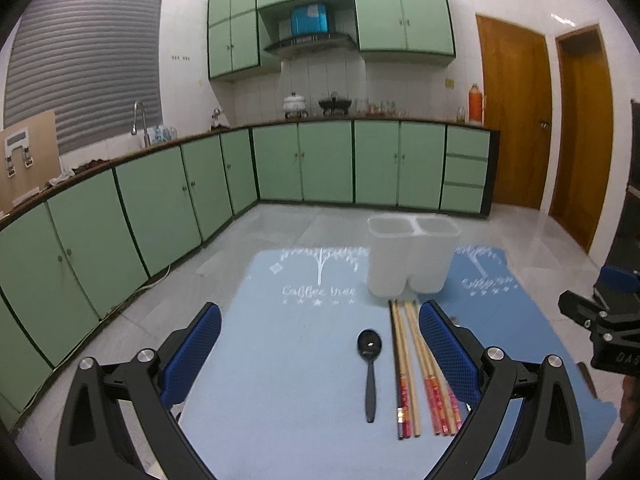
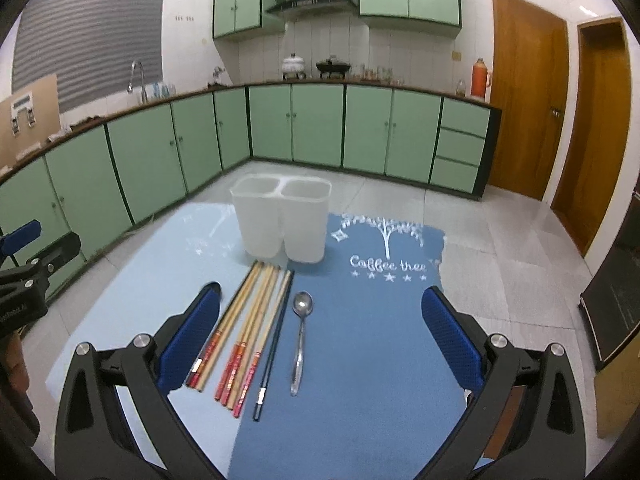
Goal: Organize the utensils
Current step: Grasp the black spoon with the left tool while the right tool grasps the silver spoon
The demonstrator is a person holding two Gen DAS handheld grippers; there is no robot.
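I am holding both the left gripper [image 1: 320, 344] and right gripper [image 2: 320, 328] wide open, gripping nothing. Chopsticks [image 2: 248, 332] and a metal spoon [image 2: 301, 336] are lying before the white holder [image 2: 280, 220].

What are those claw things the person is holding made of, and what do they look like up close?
Each claw, left and right, has a black plastic frame with silver round bolts at its joints. Its two fingers carry blue pads with a fine gridded texture. White lettering marks the left claw's black body, too blurred to read.
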